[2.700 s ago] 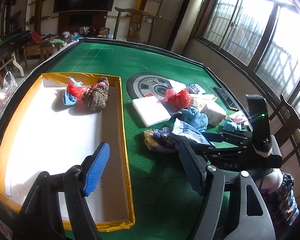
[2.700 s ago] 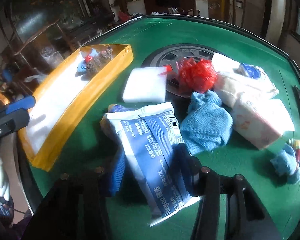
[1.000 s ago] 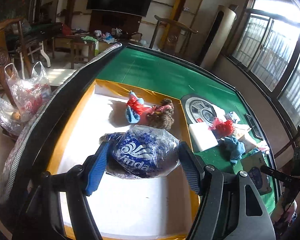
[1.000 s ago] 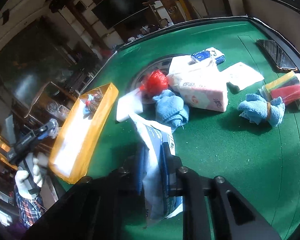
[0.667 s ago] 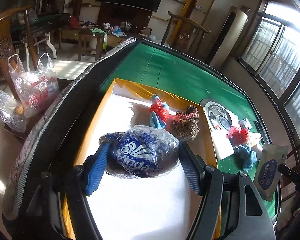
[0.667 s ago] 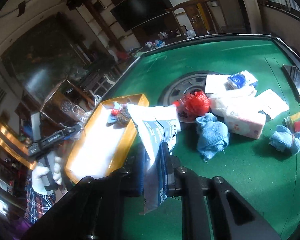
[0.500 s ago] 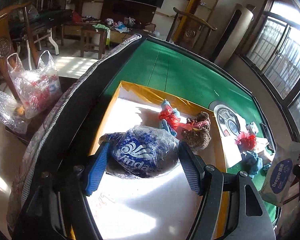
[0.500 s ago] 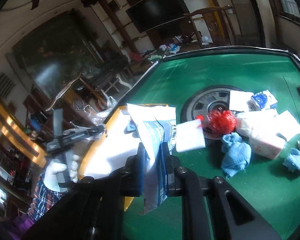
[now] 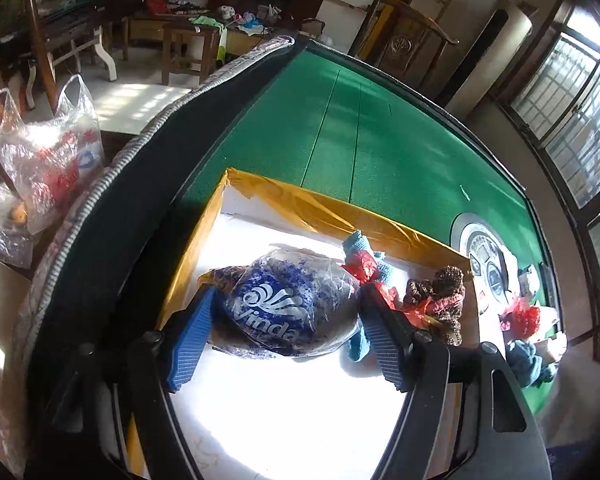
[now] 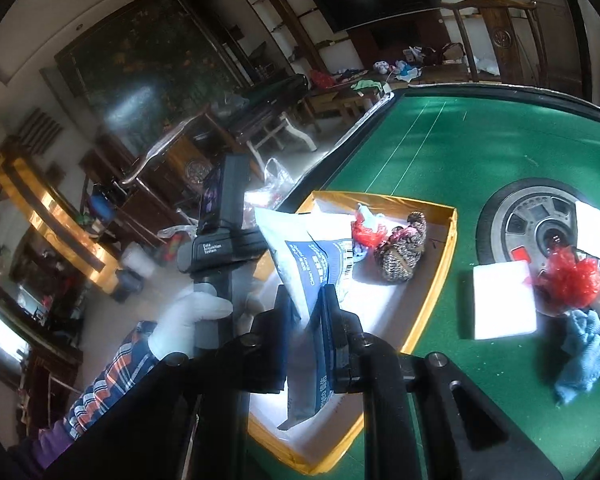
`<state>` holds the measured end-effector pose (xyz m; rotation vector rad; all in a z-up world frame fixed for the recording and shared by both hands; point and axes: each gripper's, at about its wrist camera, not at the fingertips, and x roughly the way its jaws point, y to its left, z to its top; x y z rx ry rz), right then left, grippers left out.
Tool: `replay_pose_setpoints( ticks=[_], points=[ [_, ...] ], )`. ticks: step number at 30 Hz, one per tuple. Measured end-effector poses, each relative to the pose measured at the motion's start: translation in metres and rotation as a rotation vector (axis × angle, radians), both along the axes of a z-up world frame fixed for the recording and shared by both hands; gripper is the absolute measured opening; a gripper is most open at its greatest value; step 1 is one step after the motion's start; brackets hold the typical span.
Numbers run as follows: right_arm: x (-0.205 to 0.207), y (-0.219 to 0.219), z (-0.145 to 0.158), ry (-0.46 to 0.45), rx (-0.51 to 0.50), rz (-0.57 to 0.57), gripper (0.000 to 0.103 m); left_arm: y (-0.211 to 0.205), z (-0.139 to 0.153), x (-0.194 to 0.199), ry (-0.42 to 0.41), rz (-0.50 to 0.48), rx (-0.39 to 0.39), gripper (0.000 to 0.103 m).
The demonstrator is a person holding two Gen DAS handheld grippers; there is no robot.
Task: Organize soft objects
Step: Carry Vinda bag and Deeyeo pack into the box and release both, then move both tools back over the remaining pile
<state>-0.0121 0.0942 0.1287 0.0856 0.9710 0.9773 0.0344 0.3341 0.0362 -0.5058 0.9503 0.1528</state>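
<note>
My left gripper (image 9: 286,334) is shut on a blue Vinda tissue bag (image 9: 284,312) and holds it over the white floor of the yellow-rimmed tray (image 9: 300,204). A brown knitted bundle (image 9: 440,296) and a red and blue bundle (image 9: 362,264) lie in the tray's far part. My right gripper (image 10: 308,332) is shut on a white and blue wipes pack (image 10: 308,264), held above the tray's near end (image 10: 432,300). The knitted bundle (image 10: 404,248) also shows in the right wrist view.
On the green table (image 10: 460,152) right of the tray lie a white foam pad (image 10: 504,300), a red mesh ball (image 10: 568,280), a blue cloth (image 10: 584,356) and a round scale (image 10: 536,224). Plastic bags (image 9: 48,160) sit on the floor beyond the table's left edge.
Both grippers picked up their packs from the table's pile and carried them left to the tray. The left gripper has moved further over the tray's near left part.
</note>
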Motion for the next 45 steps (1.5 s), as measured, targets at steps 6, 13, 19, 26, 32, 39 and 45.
replay_pose_setpoints(
  ticks=[6,13,19,26,32,39,45],
  points=[
    [0.009,0.027,-0.034,0.126,0.008,0.039,0.013,0.024,0.001,-0.008,-0.049,0.036,-0.168,0.072],
    [0.03,0.053,-0.069,0.361,0.133,0.083,0.013,0.033,0.062,-0.069,-0.237,0.09,-0.115,0.073],
    [0.053,0.069,-0.128,0.589,0.164,0.028,0.016,0.041,0.079,-0.121,-0.306,0.107,-0.119,0.074],
    [0.046,0.048,-0.109,0.376,-0.082,-0.034,0.026,0.035,0.067,-0.159,-0.312,0.079,-0.088,0.074],
    [0.028,0.073,-0.093,0.261,-0.251,0.034,0.029,0.037,0.056,-0.189,-0.323,0.116,-0.087,0.074],
    [0.031,0.104,-0.116,0.327,-0.232,0.046,0.032,0.04,0.049,-0.209,-0.323,0.149,-0.102,0.074],
    [0.033,0.113,-0.124,0.391,-0.12,0.024,0.033,0.038,0.055,-0.217,-0.342,0.176,-0.089,0.074]
  ],
)
